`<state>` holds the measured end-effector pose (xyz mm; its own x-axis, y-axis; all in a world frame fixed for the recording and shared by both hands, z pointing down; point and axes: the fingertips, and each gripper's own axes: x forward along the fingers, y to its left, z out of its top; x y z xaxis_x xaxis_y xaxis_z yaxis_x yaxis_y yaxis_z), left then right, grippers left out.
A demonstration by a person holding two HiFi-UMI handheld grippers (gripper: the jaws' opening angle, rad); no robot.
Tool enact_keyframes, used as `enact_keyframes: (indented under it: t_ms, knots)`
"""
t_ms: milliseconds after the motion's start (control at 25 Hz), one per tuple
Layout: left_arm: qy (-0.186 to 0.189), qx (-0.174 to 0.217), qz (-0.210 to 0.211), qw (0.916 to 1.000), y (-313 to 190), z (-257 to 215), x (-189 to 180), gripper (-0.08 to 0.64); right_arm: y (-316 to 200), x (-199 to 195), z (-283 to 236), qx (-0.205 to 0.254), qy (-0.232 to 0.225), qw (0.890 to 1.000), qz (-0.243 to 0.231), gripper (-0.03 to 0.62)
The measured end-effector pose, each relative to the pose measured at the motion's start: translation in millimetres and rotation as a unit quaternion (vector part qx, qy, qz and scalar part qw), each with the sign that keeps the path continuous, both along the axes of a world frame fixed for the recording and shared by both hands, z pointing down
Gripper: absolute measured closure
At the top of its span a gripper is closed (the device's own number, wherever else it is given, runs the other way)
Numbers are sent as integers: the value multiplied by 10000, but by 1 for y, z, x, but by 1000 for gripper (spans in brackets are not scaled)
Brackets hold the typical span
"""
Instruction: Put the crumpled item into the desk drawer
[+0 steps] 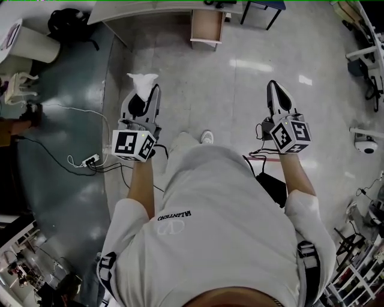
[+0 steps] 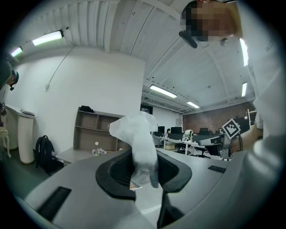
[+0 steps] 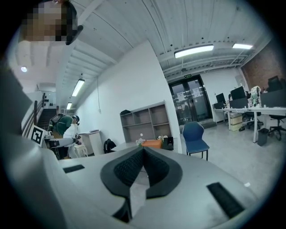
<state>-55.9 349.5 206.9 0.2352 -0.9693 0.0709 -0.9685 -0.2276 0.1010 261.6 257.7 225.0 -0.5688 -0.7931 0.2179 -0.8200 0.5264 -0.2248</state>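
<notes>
The crumpled white item (image 1: 143, 80) sticks up from between the jaws of my left gripper (image 1: 146, 95), which is shut on it. In the left gripper view the white wad (image 2: 137, 142) rises out of the dark pads (image 2: 111, 176) of the left gripper (image 2: 143, 159). My right gripper (image 1: 273, 89) is held level with it on the right; its jaws meet at the tips with nothing between them, as the right gripper view shows (image 3: 143, 151). Ahead on the floor plan stands the white desk (image 1: 150, 8) with a light wooden drawer (image 1: 207, 26) under its edge.
A black backpack (image 1: 69, 24) and a white cylindrical bin (image 1: 30, 45) stand at the far left. A power strip with cables (image 1: 90, 160) lies on the floor to my left. A blue chair (image 1: 264, 9) stands right of the drawer. Open shelves (image 2: 96, 132) line the wall.
</notes>
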Motion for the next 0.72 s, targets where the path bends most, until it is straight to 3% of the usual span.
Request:
enact_keyframes:
  t_ms: [400, 720]
  knots:
    - [-76, -183, 166, 9997, -50, 26, -26, 456, -42, -13, 19, -61, 160, 9997, 189, 595]
    - [-10, -186, 477, 9987, -138, 35, -58, 456, -114, -45, 23, -124, 207, 9984, 511, 594]
